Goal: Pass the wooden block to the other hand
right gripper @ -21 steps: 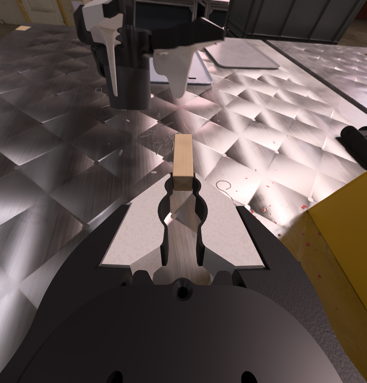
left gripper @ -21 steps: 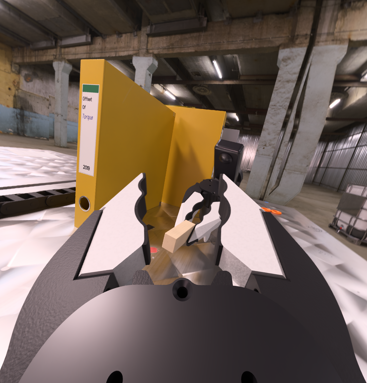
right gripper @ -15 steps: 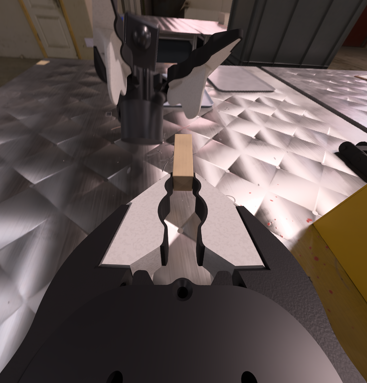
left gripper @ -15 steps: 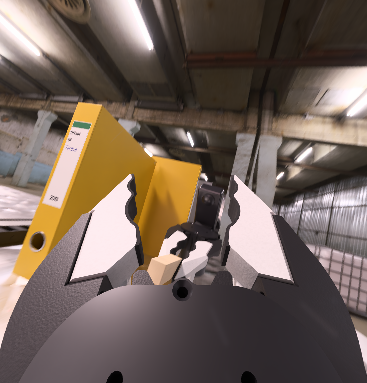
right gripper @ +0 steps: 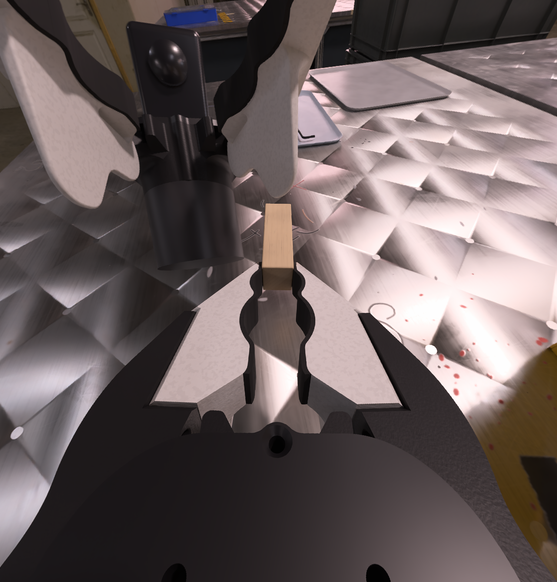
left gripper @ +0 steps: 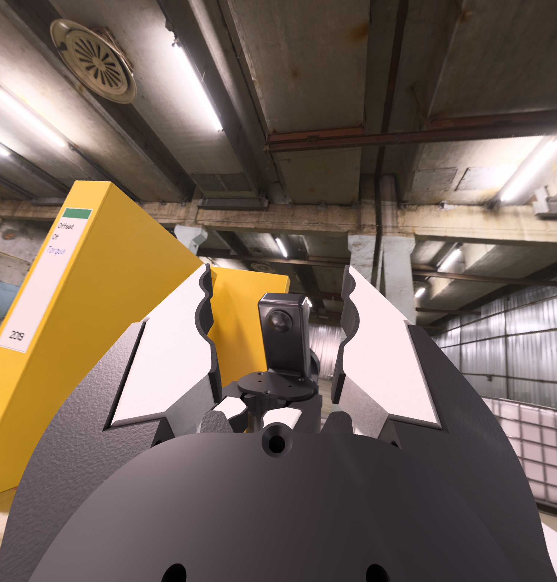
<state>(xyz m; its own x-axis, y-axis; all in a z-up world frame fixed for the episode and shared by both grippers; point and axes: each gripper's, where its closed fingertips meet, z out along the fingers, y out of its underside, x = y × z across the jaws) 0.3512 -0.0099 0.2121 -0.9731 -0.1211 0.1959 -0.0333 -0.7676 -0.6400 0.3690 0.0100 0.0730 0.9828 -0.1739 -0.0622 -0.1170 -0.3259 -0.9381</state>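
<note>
Our right gripper (right gripper: pixel 277 277) squeezes one end of the wooden block (right gripper: pixel 277 242), which sticks out over the shiny metal table (right gripper: pixel 459 220). Our left gripper (right gripper: pixel 189 195) hangs just past the block's far end, its fingers spread wide apart. A yellow folder (left gripper: pixel 113 308) stands beside us

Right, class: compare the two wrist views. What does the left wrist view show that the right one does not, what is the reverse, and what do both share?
Only the left wrist view shows the ceiling vent and the binder's labelled spine. Only the right wrist view shows the wooden block pinched in the right gripper, the metal table, a grey tray and a blue box. Both show the yellow binder, both grippers, and the left gripper open.
</note>
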